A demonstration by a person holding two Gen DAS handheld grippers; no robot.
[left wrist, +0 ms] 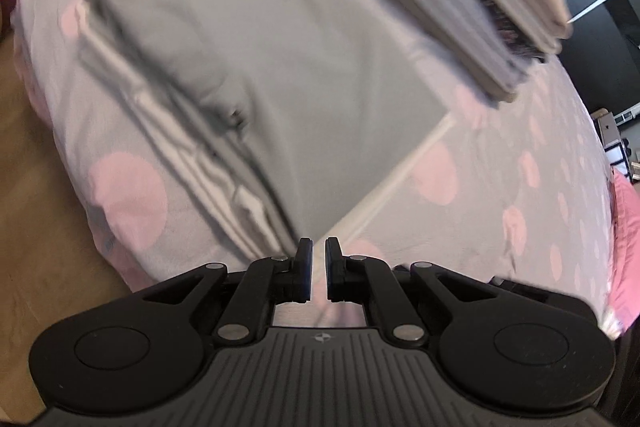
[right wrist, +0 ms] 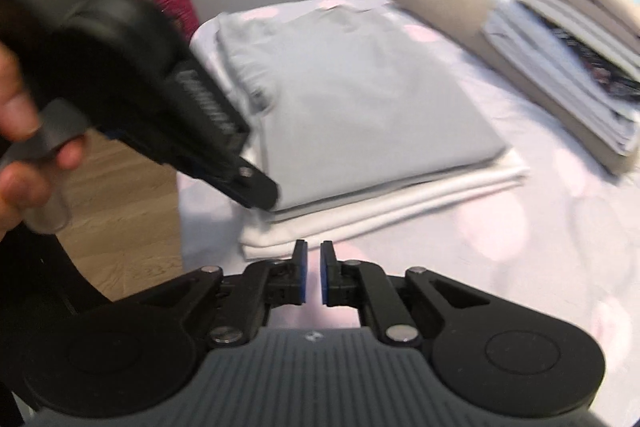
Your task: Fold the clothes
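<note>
Shirts lay stacked on the bed [right wrist: 540,239]: a grey shirt [right wrist: 360,115] folded into a rectangle, sitting squarely on a folded white one [right wrist: 384,211] whose edges showed beneath it at the front. We judged the pair had been placed near the bed's corner, within easy reach, so that finished pieces could pile up without sliding off. A second pile [right wrist: 568,67] of folded clothes (beige, striped and dark layers) stood well apart toward the far right, probably sorted by kind.

Our left tool [left wrist: 316,269] hovered low at the near corner of the grey shirt, its jaws nearly closed with only a narrow gap, and nothing between them. In the right view it slanted down toward the stack's left front corner, though blur hid whether it touched. Our right tool [right wrist: 314,273] hung just short of the white shirt's front edge, likewise almost closed and empty. We took the fold as done, both tools free for the next garment.
</note>
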